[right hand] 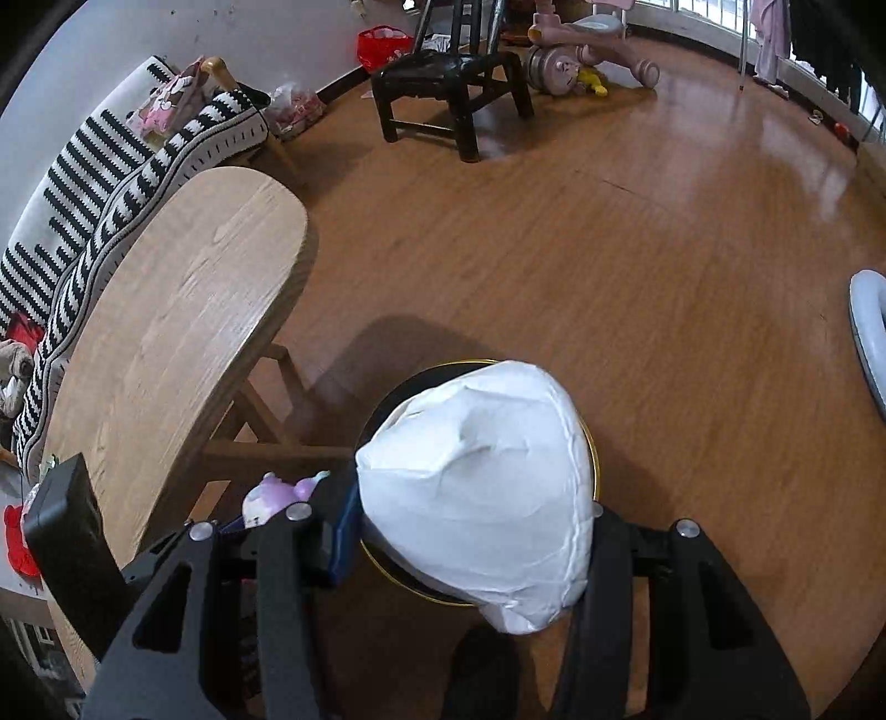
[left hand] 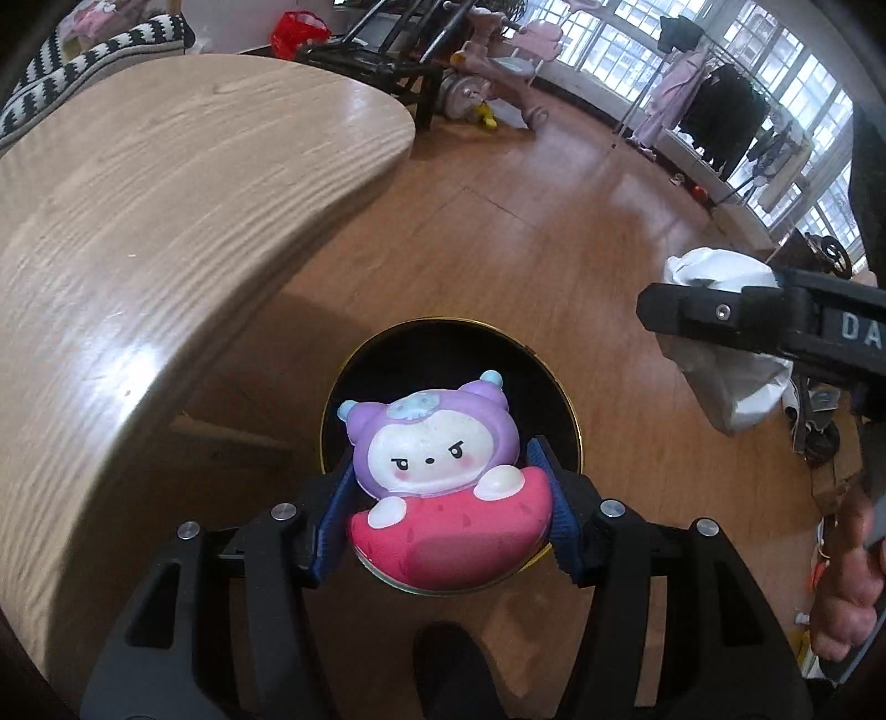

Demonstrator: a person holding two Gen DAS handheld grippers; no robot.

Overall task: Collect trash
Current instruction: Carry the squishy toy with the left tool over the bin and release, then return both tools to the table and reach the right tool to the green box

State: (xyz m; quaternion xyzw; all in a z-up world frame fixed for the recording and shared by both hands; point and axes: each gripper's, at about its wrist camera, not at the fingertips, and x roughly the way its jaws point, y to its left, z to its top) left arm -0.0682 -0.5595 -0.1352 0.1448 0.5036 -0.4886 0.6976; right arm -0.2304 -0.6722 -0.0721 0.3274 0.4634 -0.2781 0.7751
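Note:
My left gripper (left hand: 448,498) is shut on a squishy toy (left hand: 437,471), a purple-hooded figure on a pink strawberry base, held right over the round black bin with a gold rim (left hand: 570,410) on the floor. My right gripper (right hand: 470,531) is shut on a crumpled white bag (right hand: 482,487), held over the same bin (right hand: 592,448). The white bag (left hand: 725,382) and the right gripper show at the right of the left wrist view. The toy (right hand: 277,495) shows at the left of the right wrist view.
A curved wooden table (left hand: 166,232) stands left of the bin, also seen in the right wrist view (right hand: 183,332). A striped sofa (right hand: 94,183) lies behind it. A black stool (right hand: 443,83) and a pink ride-on toy (right hand: 587,50) stand far off on the wood floor.

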